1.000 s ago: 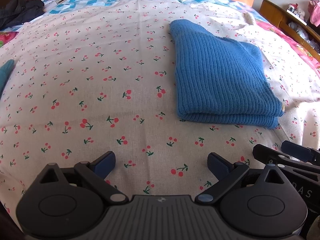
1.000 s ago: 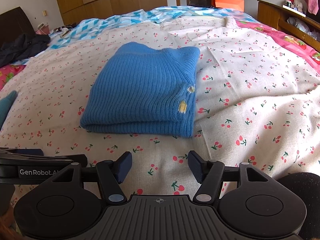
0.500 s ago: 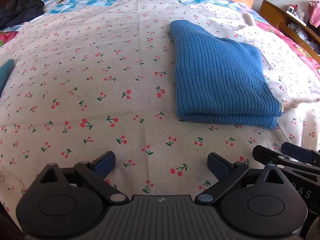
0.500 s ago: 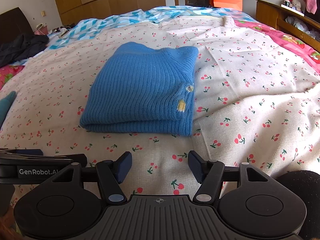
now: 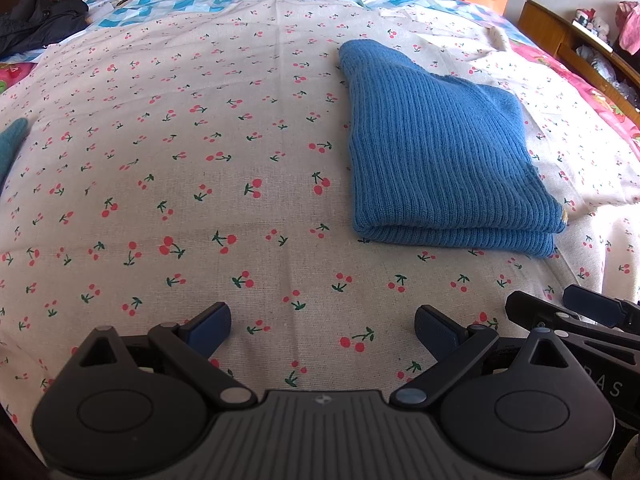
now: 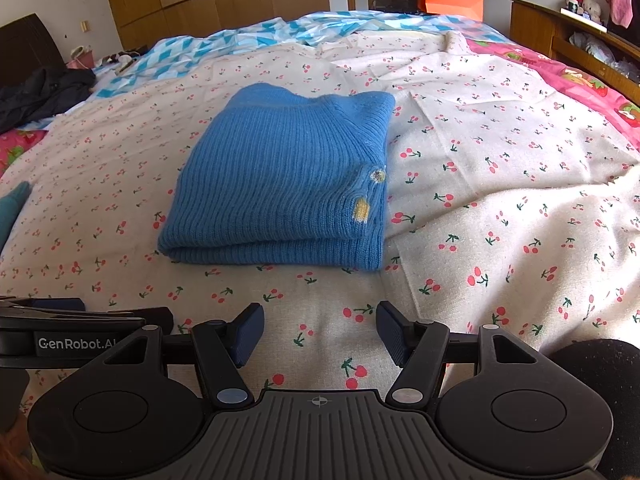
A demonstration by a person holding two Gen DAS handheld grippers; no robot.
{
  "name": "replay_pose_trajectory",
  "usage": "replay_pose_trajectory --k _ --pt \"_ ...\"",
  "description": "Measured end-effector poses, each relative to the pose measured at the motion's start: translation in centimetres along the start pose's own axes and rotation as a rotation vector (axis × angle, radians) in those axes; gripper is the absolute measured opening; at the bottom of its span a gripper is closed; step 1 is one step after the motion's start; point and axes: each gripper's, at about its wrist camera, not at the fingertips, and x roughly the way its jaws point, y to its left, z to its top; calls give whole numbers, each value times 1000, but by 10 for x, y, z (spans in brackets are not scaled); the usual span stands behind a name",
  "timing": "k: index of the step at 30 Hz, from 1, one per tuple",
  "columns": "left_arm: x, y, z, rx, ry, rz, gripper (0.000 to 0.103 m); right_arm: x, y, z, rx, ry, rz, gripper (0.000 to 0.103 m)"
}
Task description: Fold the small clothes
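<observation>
A blue ribbed knit sweater [image 5: 436,152] lies folded into a rectangle on the cherry-print bed sheet [image 5: 200,168]; in the right wrist view the sweater [image 6: 280,184] shows a yellow patch near its right edge. My left gripper [image 5: 322,330] is open and empty, near the front of the bed, left of the sweater. My right gripper [image 6: 320,332] is open and empty, just in front of the sweater's folded edge. Each gripper shows at the edge of the other's view.
A teal cloth [image 5: 12,144] lies at the far left of the bed. A dark garment [image 6: 44,92] sits at the back left. A blue-and-white quilt [image 6: 280,32] lies at the back. A wooden shelf [image 6: 580,44] stands on the right.
Both grippers have drawn back slightly from the sweater and stay open. The sweater has not moved.
</observation>
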Motion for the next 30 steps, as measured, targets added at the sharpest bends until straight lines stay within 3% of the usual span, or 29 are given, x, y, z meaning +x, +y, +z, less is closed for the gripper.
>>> replay_pose_trajectory --k 30 --pt "-1 0 -1 -7 -3 -3 103 -2 -2 -1 6 2 -2 63"
